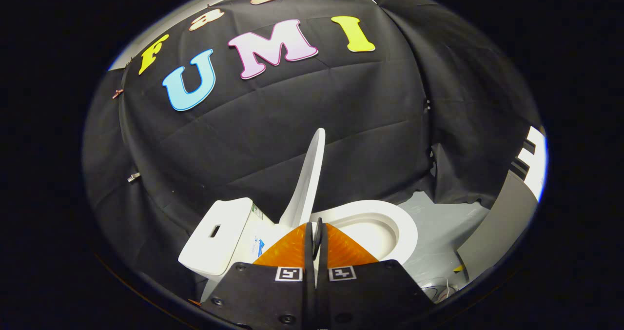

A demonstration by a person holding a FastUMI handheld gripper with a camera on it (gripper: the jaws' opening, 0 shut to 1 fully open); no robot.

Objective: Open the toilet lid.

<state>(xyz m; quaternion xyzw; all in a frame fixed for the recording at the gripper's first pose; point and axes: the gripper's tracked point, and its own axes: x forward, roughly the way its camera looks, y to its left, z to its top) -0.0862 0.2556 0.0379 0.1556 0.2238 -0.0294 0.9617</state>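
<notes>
Glossy white plastic all round: the lid (308,181) stands raised, thin and curved, just beyond my tongs (317,227), which are pressed together on nothing. Oval seat (390,218) to their right, boxy tank (219,240) left.

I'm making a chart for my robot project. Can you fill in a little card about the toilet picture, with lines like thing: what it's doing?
toilet lid: raised, standing nearly upright, seen edge-on
toilet seat: down, ring and bowl opening uncovered
tank: beside the lid, on the side away from the seat
gripper: fingers pressed together, holding nothing, just short of the lid's base
floor: grey, beyond the seat
task: lid looks open already
</notes>
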